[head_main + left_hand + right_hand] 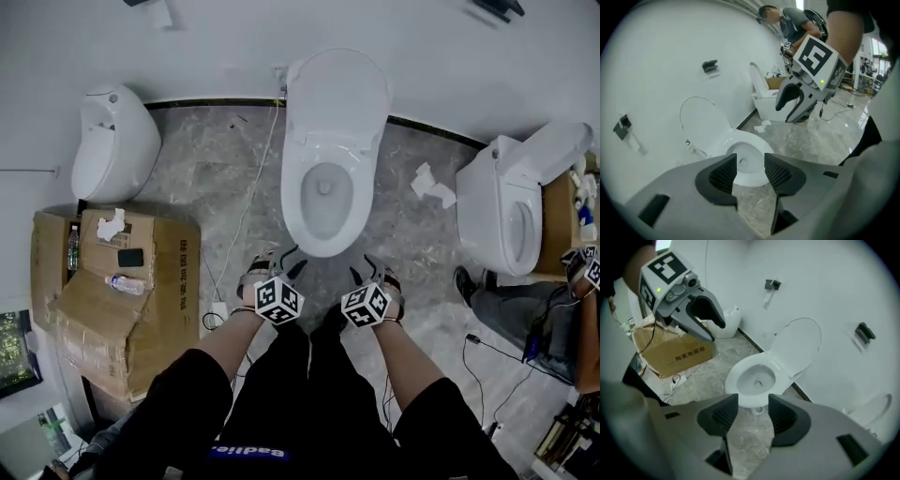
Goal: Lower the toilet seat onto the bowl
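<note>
Bright, even indoor light; shadows stay faint. The white ceramic toilet bowl (323,202) nearly bleaches out, and the glossy grey stone floor (834,136) carries a pale sheen. Both gripper views bulge (fisheye) and darken to black corners.

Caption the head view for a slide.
Open left gripper and right gripper hover before the middle toilet, lid raised; cardboard box at left.

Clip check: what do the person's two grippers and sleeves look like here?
Both the left gripper and right gripper have grey bodies, black curved jaws with ribbed black pads, and a white cube bearing black square markers; a green light glows beside each cube. The person wears black short sleeves, forearms bare.
</note>
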{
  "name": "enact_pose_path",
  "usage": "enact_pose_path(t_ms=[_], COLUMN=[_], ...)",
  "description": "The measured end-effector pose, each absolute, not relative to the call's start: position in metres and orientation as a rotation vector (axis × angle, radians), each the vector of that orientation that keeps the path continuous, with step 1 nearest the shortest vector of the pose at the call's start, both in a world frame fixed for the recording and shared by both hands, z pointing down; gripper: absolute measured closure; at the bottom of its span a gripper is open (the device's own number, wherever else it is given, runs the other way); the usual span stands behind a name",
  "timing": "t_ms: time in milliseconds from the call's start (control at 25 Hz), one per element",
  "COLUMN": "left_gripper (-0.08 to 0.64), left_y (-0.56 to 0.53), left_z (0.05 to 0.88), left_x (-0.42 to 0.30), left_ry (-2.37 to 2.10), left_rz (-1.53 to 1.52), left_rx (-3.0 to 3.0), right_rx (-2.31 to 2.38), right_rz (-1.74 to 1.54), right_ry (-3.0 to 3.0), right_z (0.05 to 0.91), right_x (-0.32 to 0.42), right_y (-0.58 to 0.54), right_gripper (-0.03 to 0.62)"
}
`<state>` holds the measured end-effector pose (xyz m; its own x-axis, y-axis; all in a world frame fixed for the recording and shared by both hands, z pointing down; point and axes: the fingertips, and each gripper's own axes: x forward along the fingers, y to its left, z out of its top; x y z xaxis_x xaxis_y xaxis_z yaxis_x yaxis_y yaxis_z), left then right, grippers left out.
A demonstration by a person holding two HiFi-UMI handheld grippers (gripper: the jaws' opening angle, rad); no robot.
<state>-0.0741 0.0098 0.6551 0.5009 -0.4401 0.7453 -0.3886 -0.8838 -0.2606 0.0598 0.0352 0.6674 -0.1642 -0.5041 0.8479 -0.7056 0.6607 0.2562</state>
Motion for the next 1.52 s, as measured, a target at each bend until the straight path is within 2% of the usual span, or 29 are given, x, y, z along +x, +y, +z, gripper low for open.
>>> enact_pose_path(t_ms=[480, 680, 840, 1040, 1280, 1520], left_gripper=[0.397, 0.419, 0.471, 0.507, 0.541, 0.543], left_y=[0.015, 0.007, -0.004, 0.004, 0.019, 0.024], left_z=[0.496, 0.431, 0.374, 0.331, 0.296, 0.264], left_x=[-0.061, -0.059, -0.06, -0.057, -0.055, -0.057], left_ry=[1.108, 1.167, 1.193, 1.142, 1.132, 1.152], left_rz=[-0.977, -0.781, -0.602, -0.466, -0.352, -0.223], left_rx=[-2.971, -3.024, -3.029, -3.062, -3.063, -3.079], right_rx=[1.192, 1.289, 1.325, 1.311, 1.264, 1.312], right_rz=[0.347, 0.388, 0.362, 0.36, 0.308, 0.262], right_ry=[-2.034, -2.156, -2.255, -2.395, -2.532, -2.613], right_z=[0.496, 0.436, 0.39, 0.346, 0.3, 0.264], right_x=[0.031, 0.019, 0.008, -0.013, -0.034, -0.031], right_y=[0.016, 0.008, 0.002, 0.002, 0.013, 0.023], right_gripper=[0.4, 0.433, 0.485, 0.53, 0.547, 0.558])
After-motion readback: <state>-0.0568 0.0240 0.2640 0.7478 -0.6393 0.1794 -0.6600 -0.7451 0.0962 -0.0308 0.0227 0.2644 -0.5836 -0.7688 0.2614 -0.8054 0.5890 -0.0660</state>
